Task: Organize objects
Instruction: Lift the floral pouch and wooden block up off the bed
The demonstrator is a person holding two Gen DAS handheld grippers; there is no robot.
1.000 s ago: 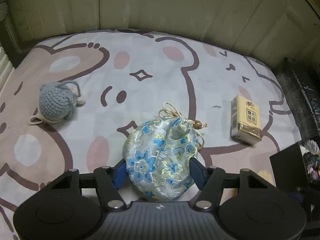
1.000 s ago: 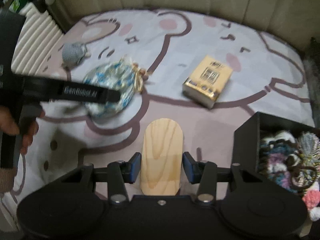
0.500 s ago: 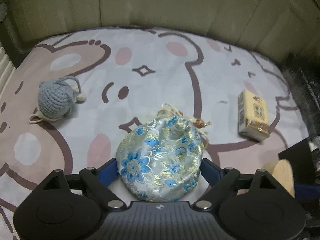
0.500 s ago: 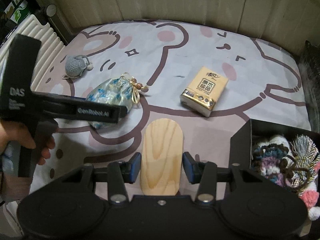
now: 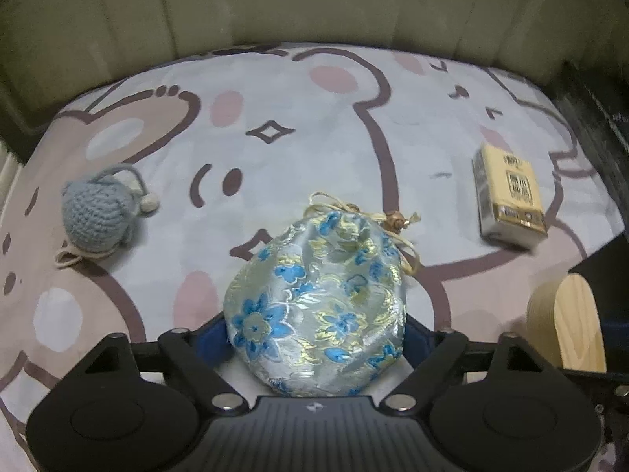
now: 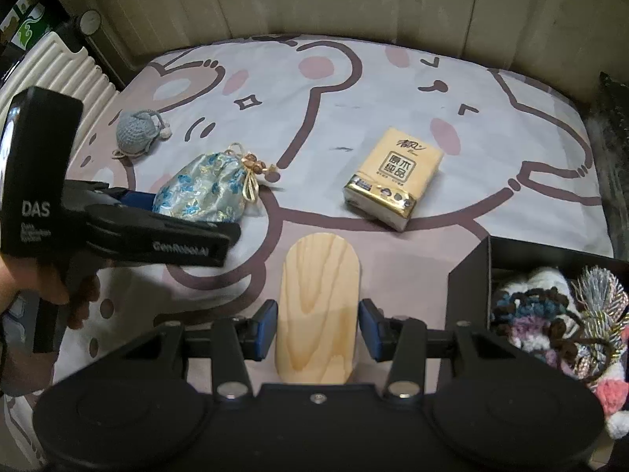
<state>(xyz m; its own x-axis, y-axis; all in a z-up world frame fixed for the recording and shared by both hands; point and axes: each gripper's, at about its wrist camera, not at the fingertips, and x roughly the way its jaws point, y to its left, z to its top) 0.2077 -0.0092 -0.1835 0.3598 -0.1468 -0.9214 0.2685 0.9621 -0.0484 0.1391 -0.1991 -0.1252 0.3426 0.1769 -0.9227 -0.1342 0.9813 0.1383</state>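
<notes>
My left gripper is shut on a silver-blue floral drawstring pouch and holds it just above the bear-print bed sheet; the pouch also shows in the right wrist view. My right gripper is shut on a pale wooden oval block, which shows at the right edge of the left wrist view. A grey crocheted ball lies at the left, and a yellow tissue pack lies at the right.
A black box holding yarn trinkets and tassels stands at the right. A padded headboard runs along the back. A white radiator is at the far left.
My left gripper has lifted the pouch off the sheet and carried it a little to the right. The right gripper has kept its hold on the wooden block and pulled back slightly.
</notes>
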